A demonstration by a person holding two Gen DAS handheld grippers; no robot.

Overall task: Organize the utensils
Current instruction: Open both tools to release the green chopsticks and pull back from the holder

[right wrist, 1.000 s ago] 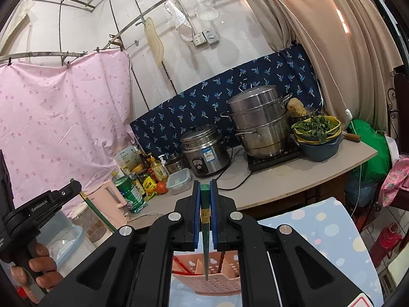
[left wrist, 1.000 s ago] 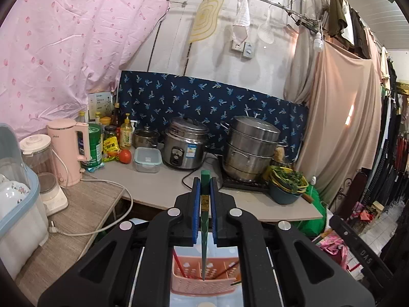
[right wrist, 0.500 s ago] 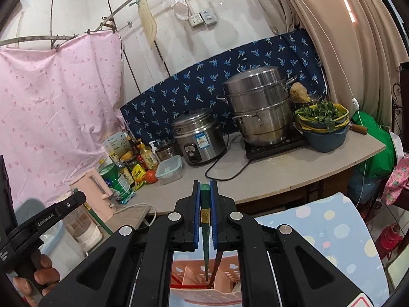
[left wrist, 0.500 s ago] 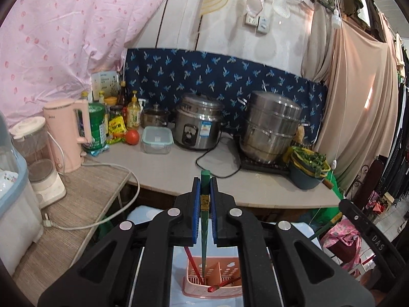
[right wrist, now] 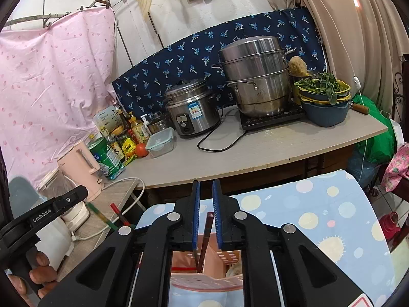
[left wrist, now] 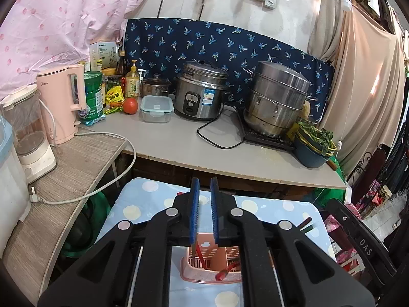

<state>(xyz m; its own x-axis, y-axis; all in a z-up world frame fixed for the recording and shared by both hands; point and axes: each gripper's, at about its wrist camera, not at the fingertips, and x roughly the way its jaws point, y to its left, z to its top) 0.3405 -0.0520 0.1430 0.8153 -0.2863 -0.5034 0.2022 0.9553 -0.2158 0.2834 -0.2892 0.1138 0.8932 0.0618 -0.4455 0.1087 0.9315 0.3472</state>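
Below your left gripper (left wrist: 203, 211), pink perforated plastic utensil basket (left wrist: 204, 276) sits on dotted blue cloth (left wrist: 143, 204); jaws opening, nothing between pads, red chopsticks (left wrist: 226, 272) already inside.

Right wrist view: your right gripper (right wrist: 206, 213) opening, dark chopstick (right wrist: 207, 230) loose between pads, tip in basket. Remaining utensils: cannot tell.

A grey surface (left wrist: 230, 158) ran along a white wall (left wrist: 230, 2) — a dark blue patterned cloth (left wrist: 204, 43) behind it, a pink curtain (left wrist: 58, 20) to the left, beige drapes (left wrist: 368, 81) to the right.
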